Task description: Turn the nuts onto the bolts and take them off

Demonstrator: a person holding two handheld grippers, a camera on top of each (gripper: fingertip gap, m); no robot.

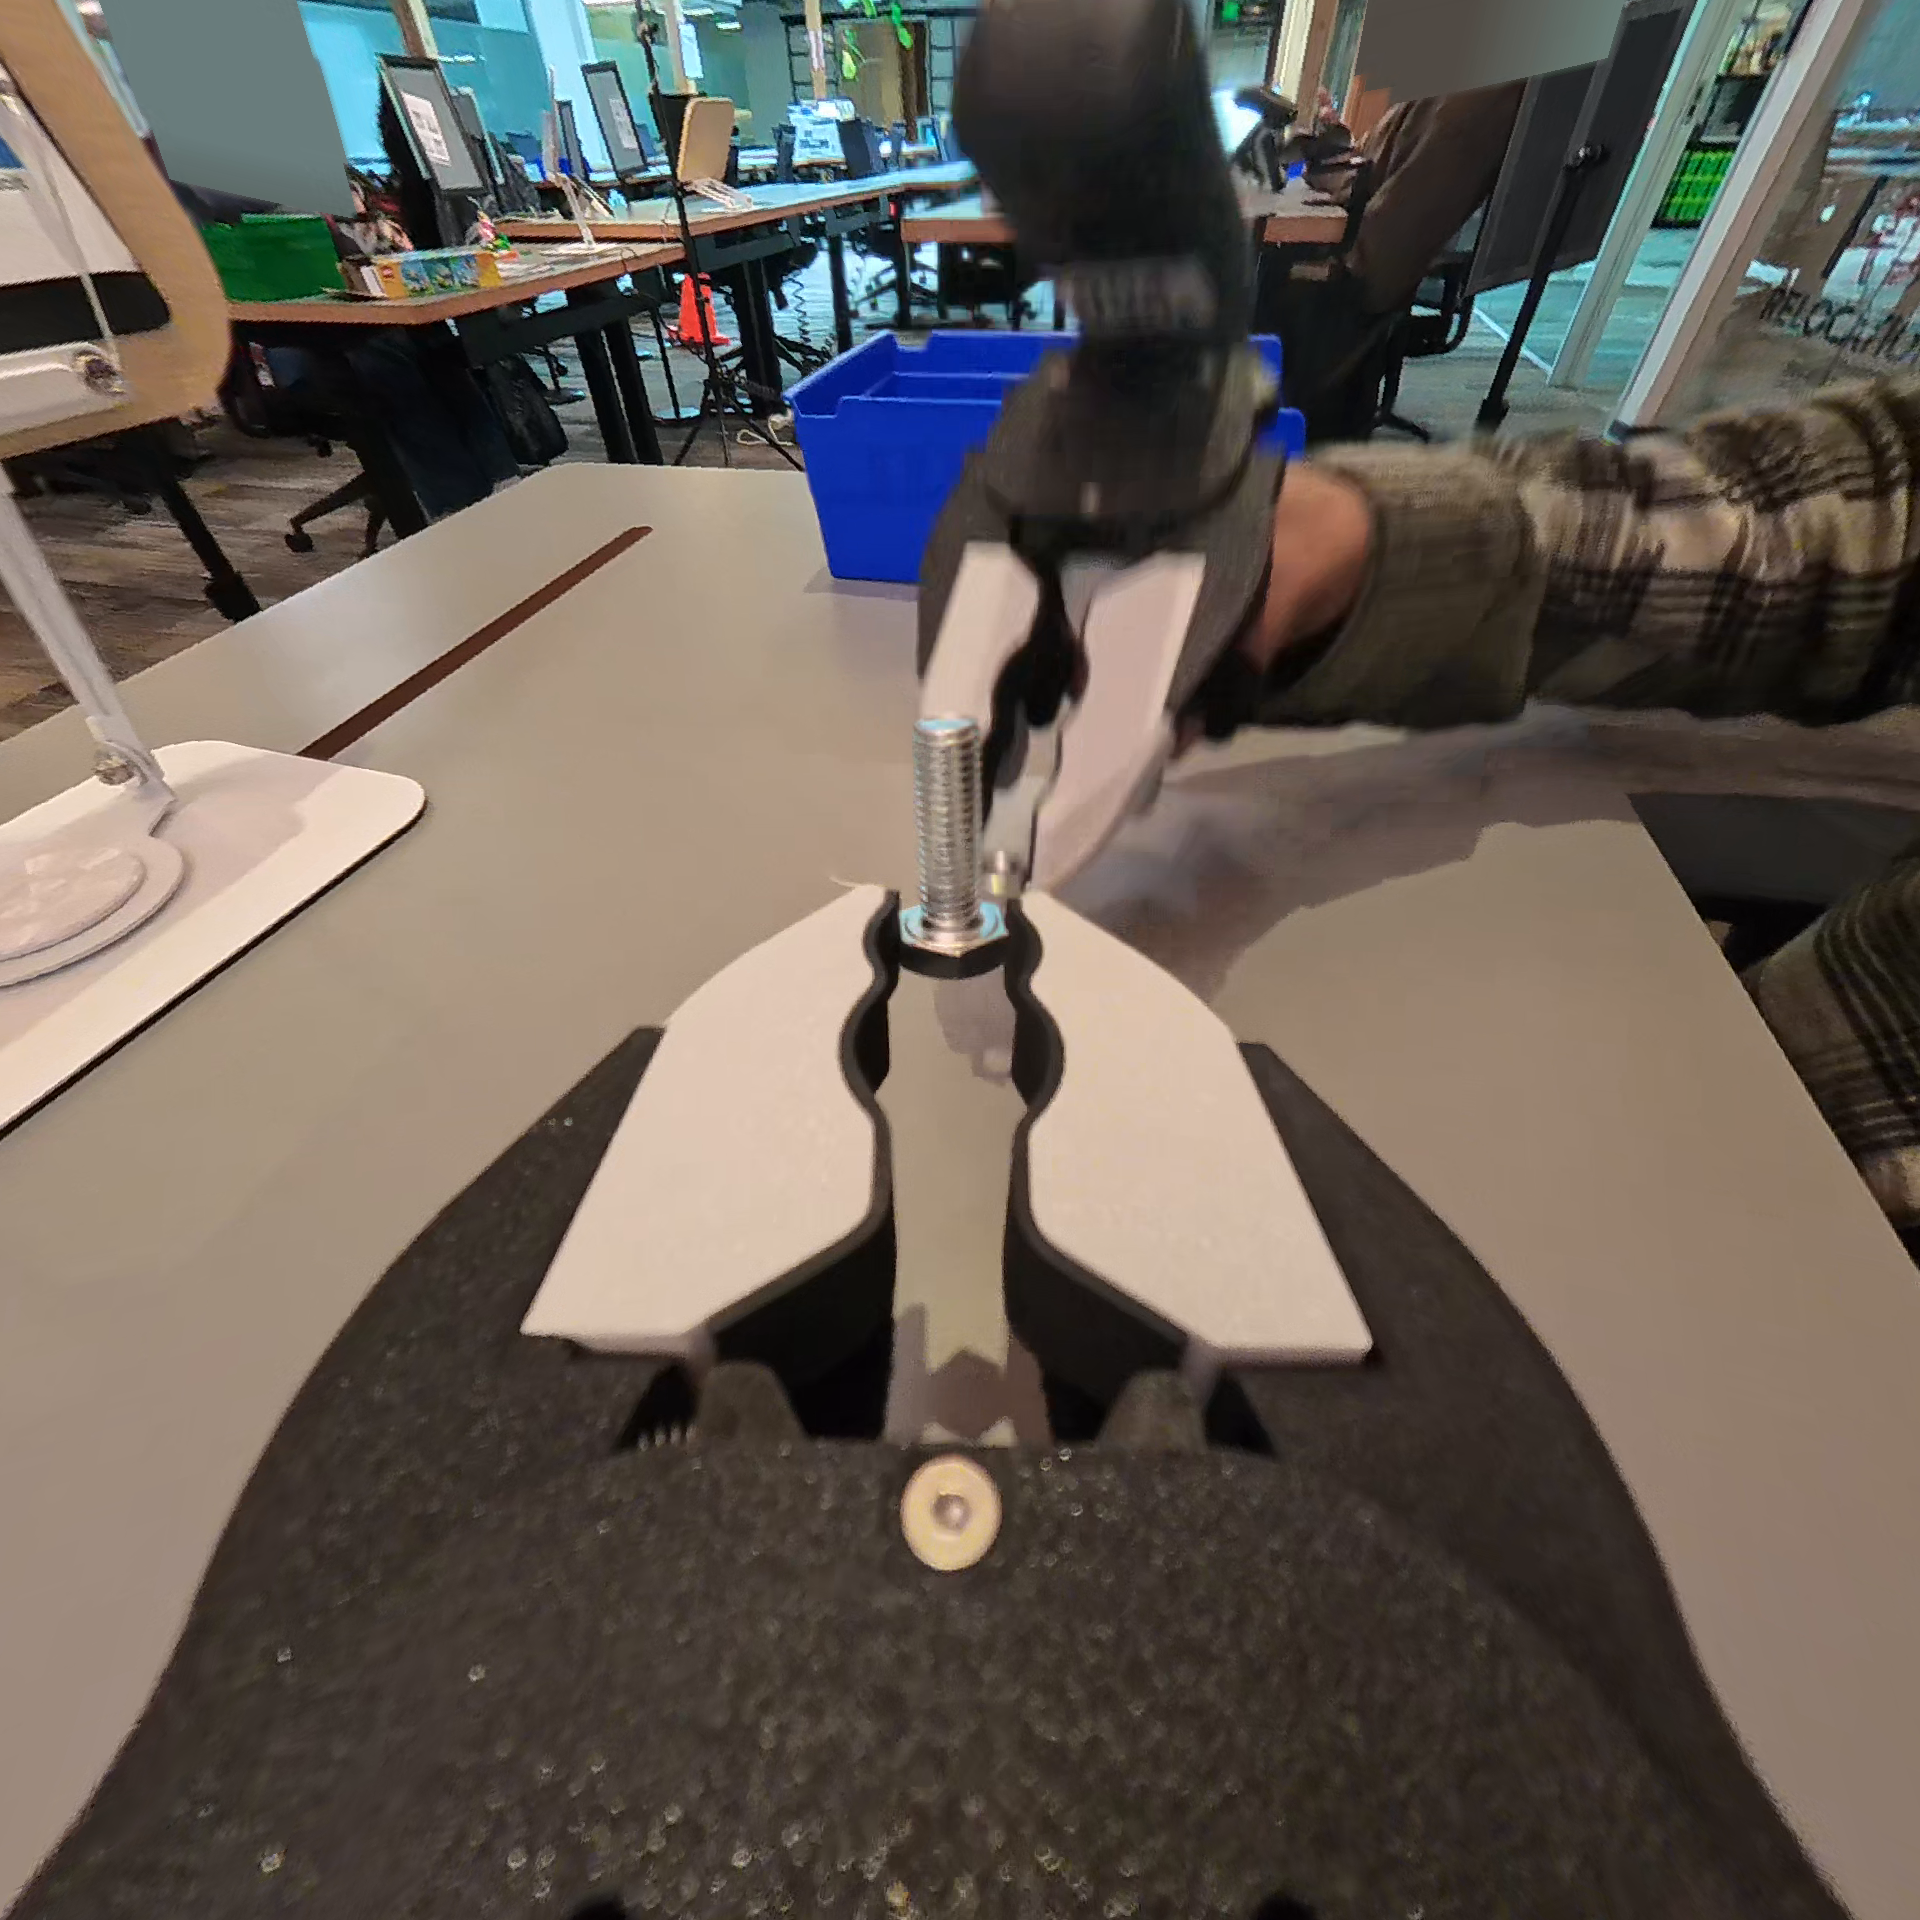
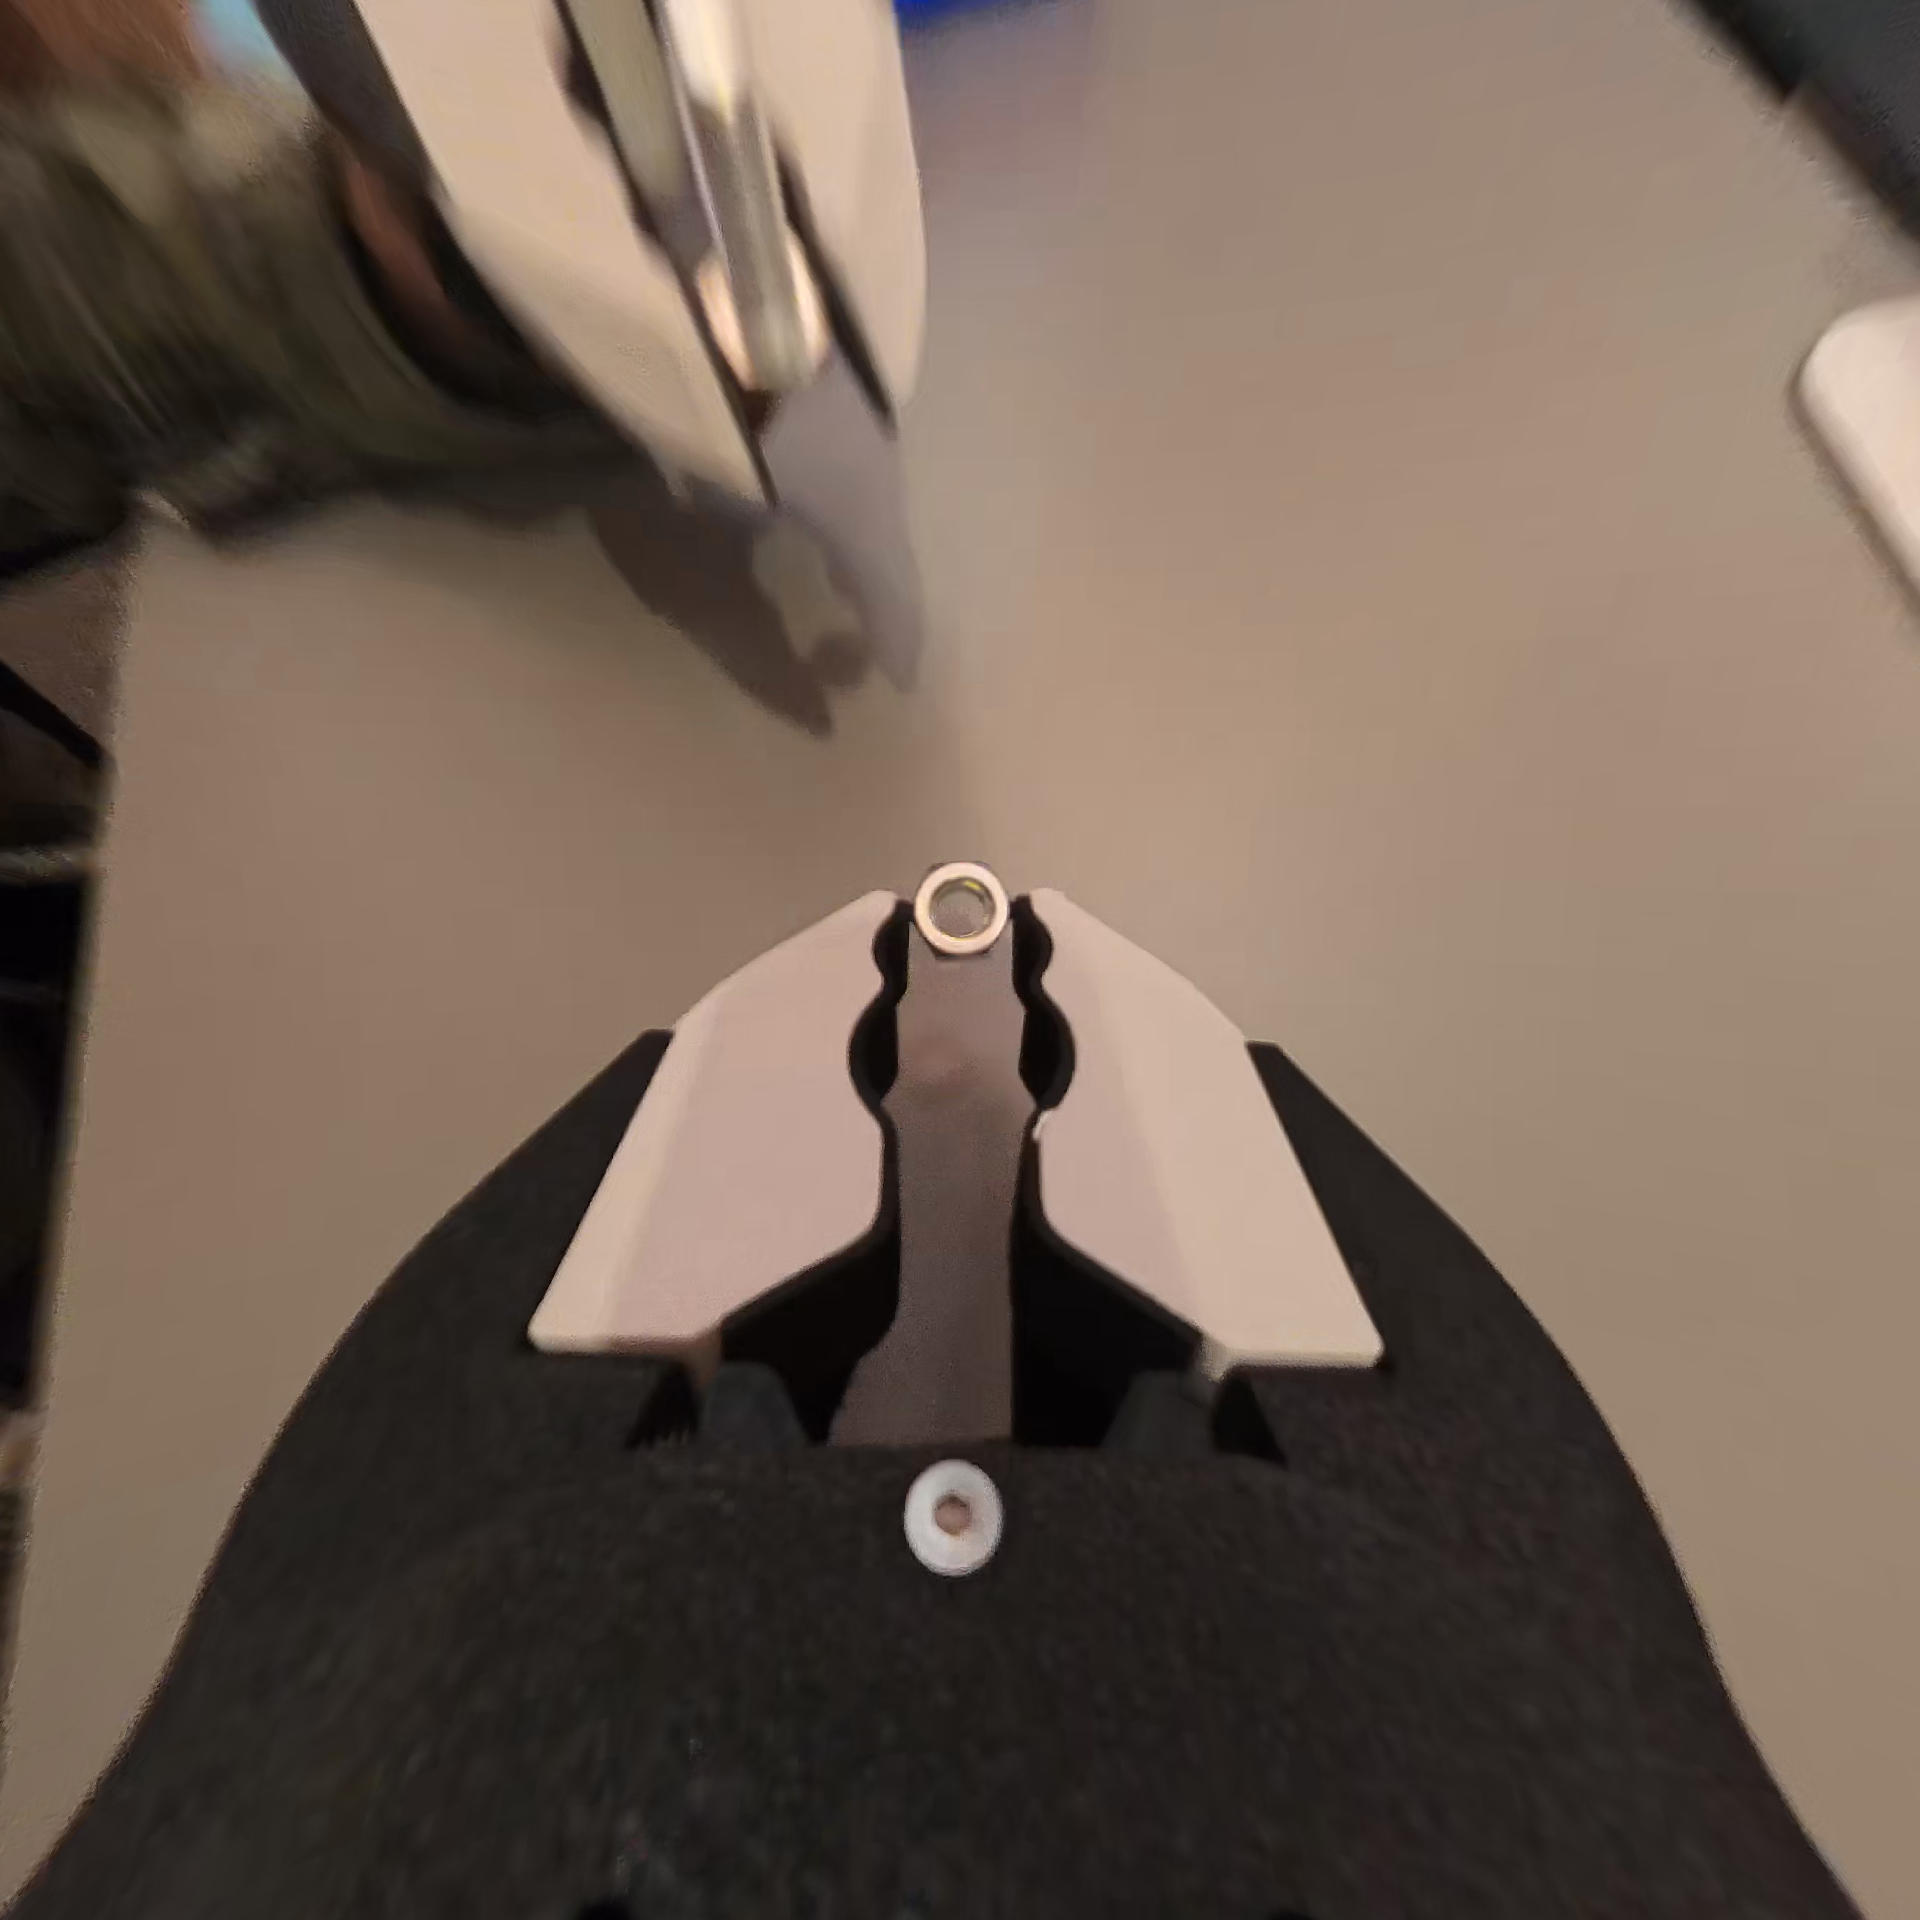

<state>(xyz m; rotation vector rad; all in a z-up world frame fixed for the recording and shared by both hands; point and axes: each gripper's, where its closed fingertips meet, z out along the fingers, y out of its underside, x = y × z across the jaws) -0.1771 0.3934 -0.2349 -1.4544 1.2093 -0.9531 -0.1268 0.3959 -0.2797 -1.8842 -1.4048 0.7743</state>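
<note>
The bolt [image 1: 947, 821] is pinched by its hex head in the left claw [image 1: 951, 940], shank upright, above the counter [image 1: 623, 831] near its right edge. The nut [image 2: 961, 909] is pinched in the right claw [image 2: 961, 914], just beside the shank and below its tip; it must be raised above the tip, bore in line with the shank.

The left gripper [image 1: 951, 914] clamps the bolt's [image 1: 947, 821] hex head; the right gripper [image 2: 960, 906], pinching a nut [image 2: 960, 914], hangs beside that bolt.
</note>
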